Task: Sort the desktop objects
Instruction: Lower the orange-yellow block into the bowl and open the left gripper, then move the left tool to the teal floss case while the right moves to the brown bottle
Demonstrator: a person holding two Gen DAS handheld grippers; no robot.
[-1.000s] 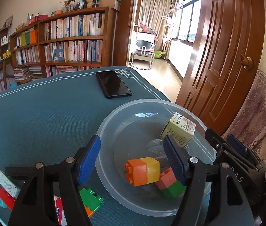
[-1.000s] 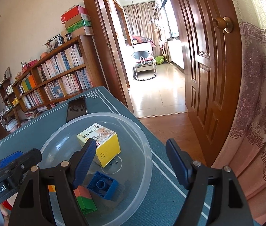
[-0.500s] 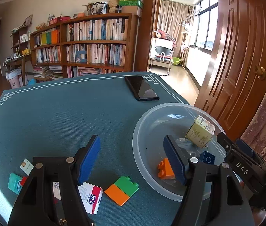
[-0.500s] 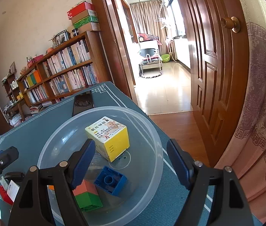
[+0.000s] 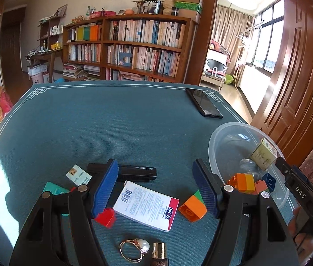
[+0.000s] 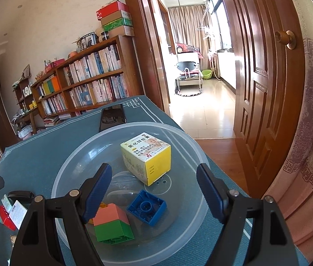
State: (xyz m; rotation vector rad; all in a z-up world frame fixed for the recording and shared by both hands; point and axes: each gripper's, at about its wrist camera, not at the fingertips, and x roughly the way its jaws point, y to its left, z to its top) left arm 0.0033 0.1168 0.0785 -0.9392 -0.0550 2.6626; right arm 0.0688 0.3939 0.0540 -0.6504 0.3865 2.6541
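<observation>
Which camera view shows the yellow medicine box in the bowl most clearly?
The right wrist view: the yellow medicine box sits central and unobstructed, label readable. The left wrist view shows it only small at the picture's edge, seen through the bowl wall.

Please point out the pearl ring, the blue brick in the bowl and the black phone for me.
pearl ring [image 5: 144, 246], left wrist view, on the pearl.
blue brick [image 6: 147, 206], right wrist view, on its hollow underside.
black phone [image 5: 203, 103], left wrist view, on the screen.

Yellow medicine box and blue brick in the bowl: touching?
Apart. The right wrist view shows clear bowl floor between the yellow medicine box and the blue brick; the brick lies nearer the camera.
</observation>
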